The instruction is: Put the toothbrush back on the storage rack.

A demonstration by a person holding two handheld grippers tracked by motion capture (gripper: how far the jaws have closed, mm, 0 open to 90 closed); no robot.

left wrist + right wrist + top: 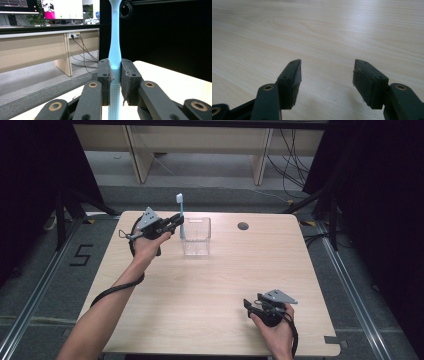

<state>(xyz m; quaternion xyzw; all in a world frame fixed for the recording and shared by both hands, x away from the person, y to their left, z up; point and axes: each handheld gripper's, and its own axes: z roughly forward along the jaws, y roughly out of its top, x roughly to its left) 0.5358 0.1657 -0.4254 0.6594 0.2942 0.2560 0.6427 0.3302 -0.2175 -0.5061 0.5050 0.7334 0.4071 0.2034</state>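
Two grippers are in play, and only one has work in it. Your left gripper (178, 221), in the upper left of the high view, has its jaws clamped tight on the light blue plastic toothbrush (180, 212), pinching the ribbed handle low down, as the left gripper view shows (114, 45). Your right gripper (251, 307) rests at the lower right of the high view, jaws spread wide over bare wood and holding nothing (325, 75).

You look to be at the carrying step: the brush hangs at the near left edge of the clear square plastic container (196, 236), which stands on the pale wooden table (210, 290) just right of your left gripper. I cannot tell whether the handle's lower end is already inside the rim or just beside it.

The toothbrush stands upright, long axis vertical, white bristle head at the top of the frame, handle end down.

Next, I judge, you need to centre the handle over the opening, lower it straight, and only then ease the jaws apart, so the brush leans on a wall instead of tipping the light container.
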